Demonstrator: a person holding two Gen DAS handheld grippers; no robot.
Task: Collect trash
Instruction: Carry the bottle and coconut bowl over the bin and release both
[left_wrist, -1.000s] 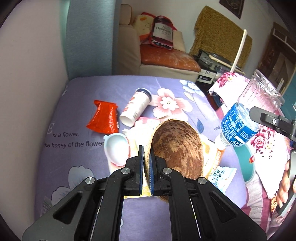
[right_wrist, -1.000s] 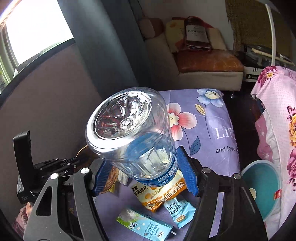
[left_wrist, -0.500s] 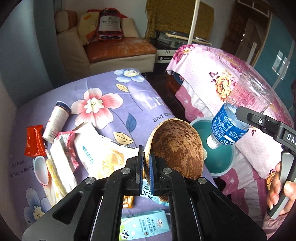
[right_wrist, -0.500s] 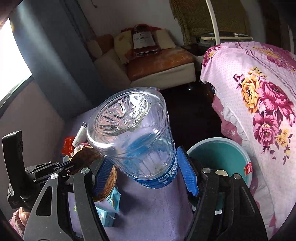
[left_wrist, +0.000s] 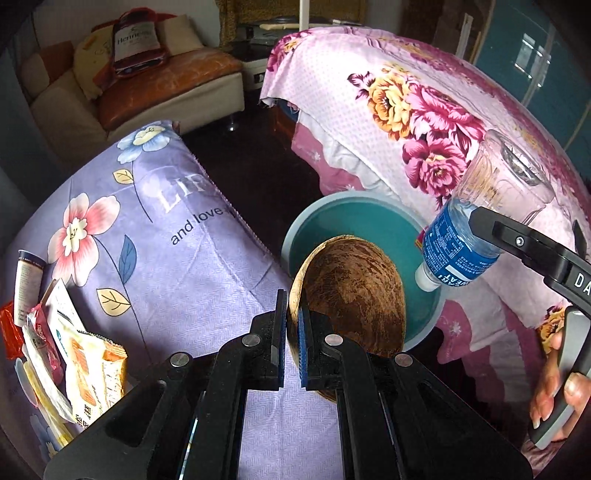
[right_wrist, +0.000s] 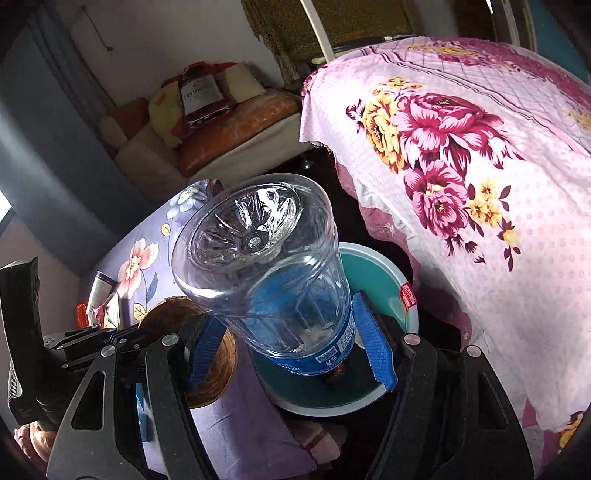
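My left gripper (left_wrist: 291, 325) is shut on the rim of a brown coconut shell half (left_wrist: 354, 295), held over the near edge of a teal bin (left_wrist: 354, 221) on the floor. My right gripper (right_wrist: 288, 354) is shut on a clear plastic water bottle (right_wrist: 266, 266) with a blue label, cap pointing down above the same teal bin (right_wrist: 380, 280). In the left wrist view the water bottle (left_wrist: 476, 221) hangs over the bin's right side, with a person's hand (left_wrist: 554, 380) on the handle. The coconut shell (right_wrist: 218, 354) shows at the left of the right wrist view.
Snack wrappers (left_wrist: 88, 369), a red packet (left_wrist: 9, 332) and a paper cup (left_wrist: 27, 280) lie on the lilac floral cloth (left_wrist: 177, 266) at left. A pink floral bedspread (left_wrist: 424, 122) drapes down right of the bin. A sofa (left_wrist: 147, 85) stands at the back.
Both grippers have swung right from above the littered lilac cloth to above the teal bin, carrying the coconut shell and the bottle. The grips are unchanged.
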